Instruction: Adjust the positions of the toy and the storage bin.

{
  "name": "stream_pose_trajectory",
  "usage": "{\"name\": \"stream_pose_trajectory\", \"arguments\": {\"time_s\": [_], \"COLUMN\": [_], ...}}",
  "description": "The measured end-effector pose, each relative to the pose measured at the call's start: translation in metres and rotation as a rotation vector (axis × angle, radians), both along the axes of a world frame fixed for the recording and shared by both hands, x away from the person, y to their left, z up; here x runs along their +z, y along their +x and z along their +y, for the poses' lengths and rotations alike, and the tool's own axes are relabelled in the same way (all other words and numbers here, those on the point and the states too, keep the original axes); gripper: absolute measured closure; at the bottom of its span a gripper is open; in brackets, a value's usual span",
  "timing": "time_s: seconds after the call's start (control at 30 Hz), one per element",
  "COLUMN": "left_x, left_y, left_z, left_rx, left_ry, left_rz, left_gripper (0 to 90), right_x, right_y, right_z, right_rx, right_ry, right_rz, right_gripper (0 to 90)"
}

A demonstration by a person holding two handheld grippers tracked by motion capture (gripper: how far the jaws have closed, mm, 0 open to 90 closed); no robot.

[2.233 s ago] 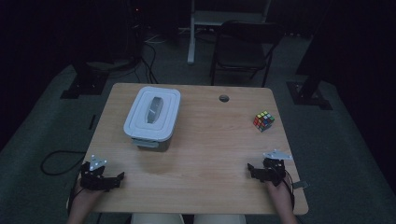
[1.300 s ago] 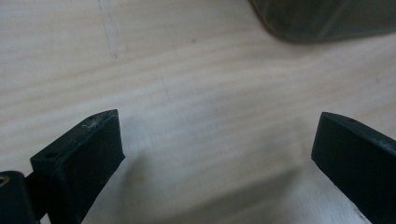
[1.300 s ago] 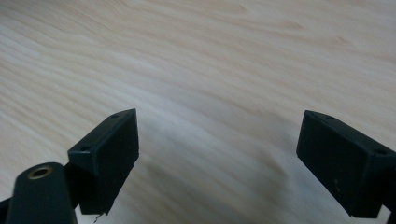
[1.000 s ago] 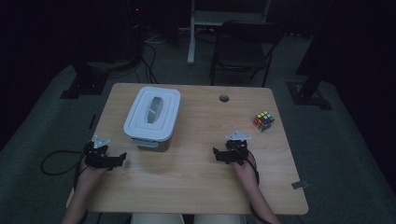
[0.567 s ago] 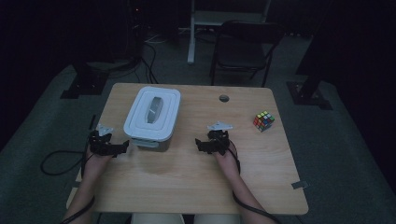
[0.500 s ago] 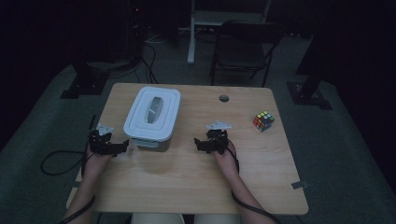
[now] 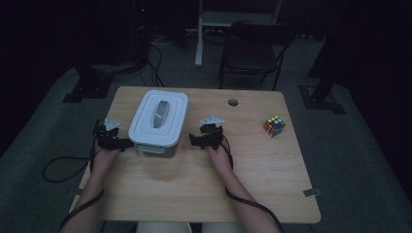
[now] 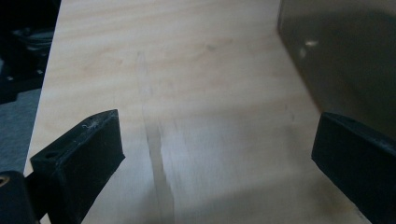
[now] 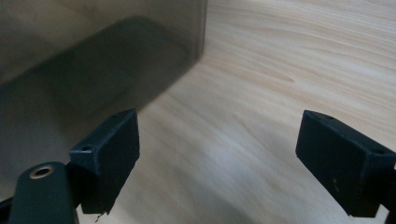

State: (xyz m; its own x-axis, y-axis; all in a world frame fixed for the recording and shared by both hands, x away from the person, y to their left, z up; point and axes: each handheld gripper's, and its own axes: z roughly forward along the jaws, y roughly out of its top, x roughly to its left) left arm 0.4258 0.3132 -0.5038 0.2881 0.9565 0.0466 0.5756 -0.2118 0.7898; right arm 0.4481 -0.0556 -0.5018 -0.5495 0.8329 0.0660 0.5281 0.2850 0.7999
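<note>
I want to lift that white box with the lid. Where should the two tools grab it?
Probably by its two long side walls, just under the lid's rim. The white box is too wide for one tool, so the left tool comes from its left and the right tool from its right. Both already sit open there.

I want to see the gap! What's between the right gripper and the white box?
Nothing: bare wooden table separates the right gripper from the lidded white box, seen in the high view.

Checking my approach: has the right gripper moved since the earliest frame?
Yes. The right gripper moved left and forward from the table's near right edge toward the lidded box.
</note>
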Motion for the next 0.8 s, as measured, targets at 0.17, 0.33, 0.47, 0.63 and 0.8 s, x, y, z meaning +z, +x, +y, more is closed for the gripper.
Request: {"name": "stream_pose_trajectory", "arguments": {"time_s": [0.17,0.33,0.47,0.63,0.8], "left_x": [0.004,0.007,0.010,0.010,0.009], "left_y": [0.016,0.028,0.028,0.025,0.020], "left_z": [0.001,-0.002,-0.007,-0.013,-0.024], "left_rx": [-0.005,-0.012,-0.015,-0.030,-0.059], "left_ry": [0.005,-0.004,-0.007,-0.011,-0.028], "left_rz": [-0.018,-0.001,-0.009,-0.011,-0.021], "left_gripper": [2.7,2.7,2.8,2.8,2.8], "right_x": [0.003,0.002,0.004,0.007,0.008], "right_y": [0.012,0.023,0.026,0.027,0.021], "right_z": [0.009,0.016,0.015,0.018,0.014], "right_rx": [-0.039,-0.065,-0.087,-0.046,-0.055], "right_ry": [0.012,-0.007,0.025,0.063,0.084], "right_rz": [-0.015,-0.025,-0.027,-0.027,-0.027], "right_gripper": [13.2,12.8,12.8,12.8,13.3]}}
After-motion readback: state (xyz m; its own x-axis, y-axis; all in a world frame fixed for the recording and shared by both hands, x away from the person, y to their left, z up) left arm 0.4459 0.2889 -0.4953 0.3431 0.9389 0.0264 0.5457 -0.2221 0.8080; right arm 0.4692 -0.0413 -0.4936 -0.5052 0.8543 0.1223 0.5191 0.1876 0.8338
